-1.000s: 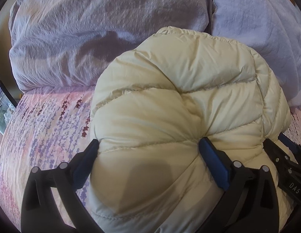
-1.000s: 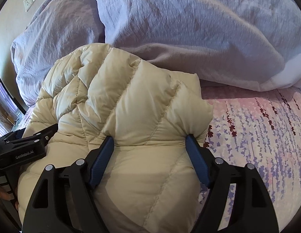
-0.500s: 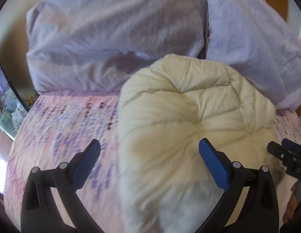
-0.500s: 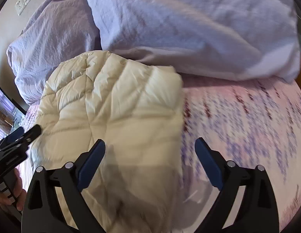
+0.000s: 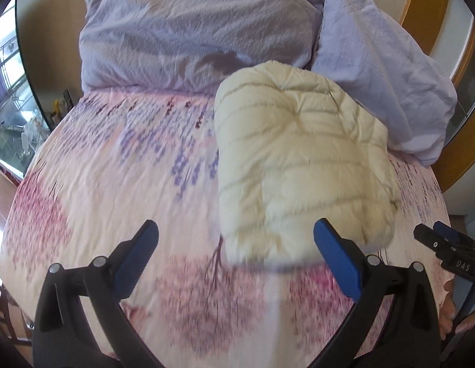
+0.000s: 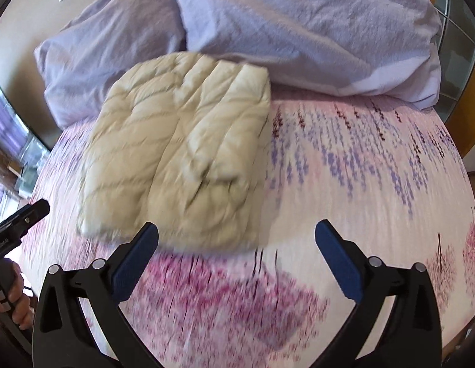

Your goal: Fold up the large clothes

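A cream quilted down jacket (image 5: 298,165) lies folded into a thick bundle on the flowered bed sheet (image 5: 115,184), close to the pillows. In the right wrist view the same jacket (image 6: 182,159) sits left of centre. My left gripper (image 5: 236,242) hovers open above the sheet, short of the bundle's near edge, with nothing between its blue pads. My right gripper (image 6: 237,242) is still opening, its jaws wide, with nothing between them, and the jacket's near edge is just beyond its left finger. Each view shows the other gripper at its edge with a hand on it.
Two lilac pillows (image 5: 191,30) (image 5: 375,70) lean at the head of the bed right behind the jacket. A wooden frame (image 5: 421,0) curves at the right. A window and clutter (image 5: 10,107) lie past the bed's left side. Bare sheet (image 6: 375,184) spreads to the jacket's right.
Both grippers let go of the jacket, opened wide and drew back and up. The folded jacket stays on the bed and now sits farther off in both views.
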{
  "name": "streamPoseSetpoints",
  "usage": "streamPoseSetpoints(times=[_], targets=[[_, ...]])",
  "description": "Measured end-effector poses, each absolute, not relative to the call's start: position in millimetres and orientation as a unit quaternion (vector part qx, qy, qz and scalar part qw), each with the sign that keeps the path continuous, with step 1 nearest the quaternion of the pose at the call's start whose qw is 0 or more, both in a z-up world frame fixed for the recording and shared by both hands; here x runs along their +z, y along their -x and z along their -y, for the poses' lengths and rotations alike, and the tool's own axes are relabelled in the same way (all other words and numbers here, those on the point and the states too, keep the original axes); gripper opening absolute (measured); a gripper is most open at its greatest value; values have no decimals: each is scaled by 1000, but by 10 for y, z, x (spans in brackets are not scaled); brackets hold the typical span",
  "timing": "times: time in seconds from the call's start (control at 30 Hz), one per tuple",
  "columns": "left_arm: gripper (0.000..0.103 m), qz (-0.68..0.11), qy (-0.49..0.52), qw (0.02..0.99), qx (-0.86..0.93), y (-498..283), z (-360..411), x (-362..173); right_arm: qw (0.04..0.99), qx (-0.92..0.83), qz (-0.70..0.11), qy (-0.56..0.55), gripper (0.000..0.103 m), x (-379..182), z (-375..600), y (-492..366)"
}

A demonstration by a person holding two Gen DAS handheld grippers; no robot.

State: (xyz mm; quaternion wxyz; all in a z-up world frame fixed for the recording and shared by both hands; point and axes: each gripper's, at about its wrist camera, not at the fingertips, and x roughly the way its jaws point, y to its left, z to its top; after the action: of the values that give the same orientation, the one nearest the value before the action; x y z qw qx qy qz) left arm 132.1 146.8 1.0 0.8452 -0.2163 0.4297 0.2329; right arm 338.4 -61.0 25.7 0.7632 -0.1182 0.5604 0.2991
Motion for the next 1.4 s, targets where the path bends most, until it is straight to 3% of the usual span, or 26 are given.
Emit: streamPoseSetpoints(times=[0.8, 1.4], targets=[[101, -442, 202, 856, 177, -776, -879, 333, 735, 335, -584, 76, 102, 782, 950, -2719], [101, -450, 212, 854, 155, -741, -819, 318, 730, 338, -590, 67, 102, 801, 900, -2584]])
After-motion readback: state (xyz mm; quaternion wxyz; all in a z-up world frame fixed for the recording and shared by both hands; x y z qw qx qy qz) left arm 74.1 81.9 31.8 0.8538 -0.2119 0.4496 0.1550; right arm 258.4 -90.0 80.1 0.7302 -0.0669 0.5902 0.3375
